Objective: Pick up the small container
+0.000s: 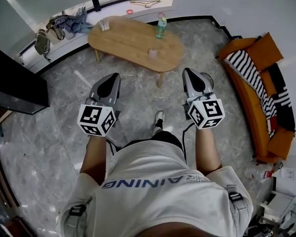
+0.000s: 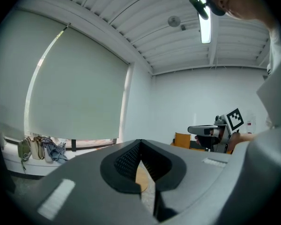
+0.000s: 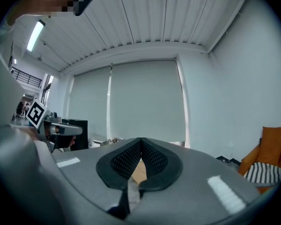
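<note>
The small pink container (image 1: pixel 152 53) stands on the oval wooden table (image 1: pixel 123 41), near its front edge. A green bottle (image 1: pixel 161 26) is behind it. A person holds both grippers level over the floor, short of the table and pointing toward it. My left gripper (image 1: pixel 110 80) is shut with nothing in it; in the left gripper view its tips (image 2: pixel 140 142) meet. My right gripper (image 1: pixel 189 75) is also shut and empty, with its tips (image 3: pixel 141 139) closed together. A sliver of tabletop (image 3: pixel 138 172) shows below the closed pads.
An orange sofa (image 1: pixel 254 100) with a striped cushion (image 1: pixel 249 70) runs along the right. A black cabinet (image 1: pixel 15 83) stands at the left. Bags and clothes (image 1: pixel 64 23) lie on the window ledge behind the table. The person's shoe (image 1: pixel 159 120) is on the grey marble floor.
</note>
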A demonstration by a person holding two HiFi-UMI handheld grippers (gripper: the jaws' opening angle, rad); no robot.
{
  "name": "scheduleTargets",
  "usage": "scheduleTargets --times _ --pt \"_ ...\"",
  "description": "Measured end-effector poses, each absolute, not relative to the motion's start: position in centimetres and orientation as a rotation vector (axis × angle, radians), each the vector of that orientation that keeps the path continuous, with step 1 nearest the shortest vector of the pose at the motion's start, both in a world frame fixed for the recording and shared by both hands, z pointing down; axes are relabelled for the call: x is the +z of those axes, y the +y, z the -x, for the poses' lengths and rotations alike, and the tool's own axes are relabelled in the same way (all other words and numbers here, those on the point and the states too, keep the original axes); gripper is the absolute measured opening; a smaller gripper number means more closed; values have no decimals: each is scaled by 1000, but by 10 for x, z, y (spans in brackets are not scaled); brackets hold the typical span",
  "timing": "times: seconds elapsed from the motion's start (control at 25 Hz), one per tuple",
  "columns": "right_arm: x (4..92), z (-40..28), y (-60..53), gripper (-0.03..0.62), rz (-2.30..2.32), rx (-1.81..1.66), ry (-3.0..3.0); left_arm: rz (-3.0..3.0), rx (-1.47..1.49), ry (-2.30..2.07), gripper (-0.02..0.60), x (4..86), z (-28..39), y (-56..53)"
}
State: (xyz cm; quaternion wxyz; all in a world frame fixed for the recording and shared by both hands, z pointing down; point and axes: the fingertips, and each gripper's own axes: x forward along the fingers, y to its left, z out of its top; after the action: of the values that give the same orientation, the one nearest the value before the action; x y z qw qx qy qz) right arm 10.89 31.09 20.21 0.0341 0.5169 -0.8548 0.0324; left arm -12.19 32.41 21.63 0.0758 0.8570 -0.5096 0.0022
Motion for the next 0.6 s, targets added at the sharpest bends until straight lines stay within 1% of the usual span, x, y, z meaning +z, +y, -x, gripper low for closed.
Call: scheduleTargets --times 0.36,0.6 --pt "202 -156 205 17 -1537 60 -2631 -2544 40 -1601 2 211 76 232" --pt "209 -176 142 17 -1466 100 -2665 -2488 72 -1671 2 207 57 183"
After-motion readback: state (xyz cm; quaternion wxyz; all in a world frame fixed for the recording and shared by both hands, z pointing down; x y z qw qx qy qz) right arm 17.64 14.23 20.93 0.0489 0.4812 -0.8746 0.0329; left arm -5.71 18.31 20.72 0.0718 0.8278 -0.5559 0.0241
